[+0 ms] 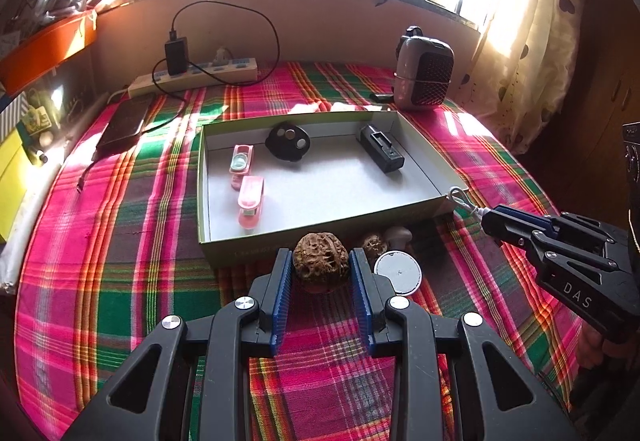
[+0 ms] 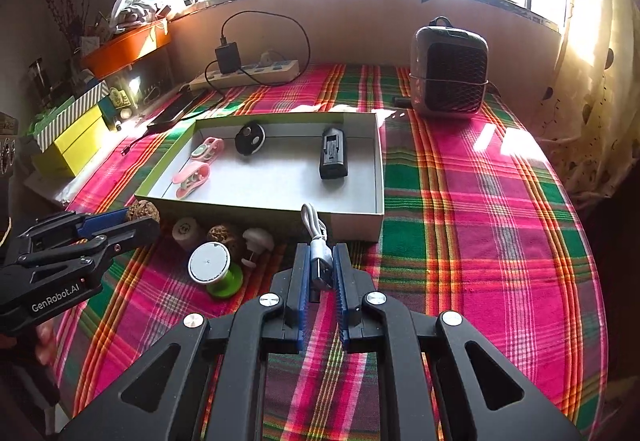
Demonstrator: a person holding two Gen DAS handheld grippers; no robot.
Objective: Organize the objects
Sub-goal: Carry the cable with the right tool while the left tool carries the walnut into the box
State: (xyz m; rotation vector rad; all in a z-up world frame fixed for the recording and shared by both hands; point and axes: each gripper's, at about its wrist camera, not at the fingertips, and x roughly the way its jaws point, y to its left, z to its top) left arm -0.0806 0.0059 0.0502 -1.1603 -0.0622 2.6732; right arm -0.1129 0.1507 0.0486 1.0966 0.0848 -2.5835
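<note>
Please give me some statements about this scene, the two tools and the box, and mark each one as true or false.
1. The left tool is closed on a walnut. True.
2. The right tool is empty. False: it is shut on a small white cable.
3. The open box already holds two pink items and two black items. True.
4. The walnut lies inside the box. False: it is between the left tool's pads, in front of the box's near wall.
5. The green spool is inside the box. False: it rests on the plaid cloth, in front of the box.
</note>
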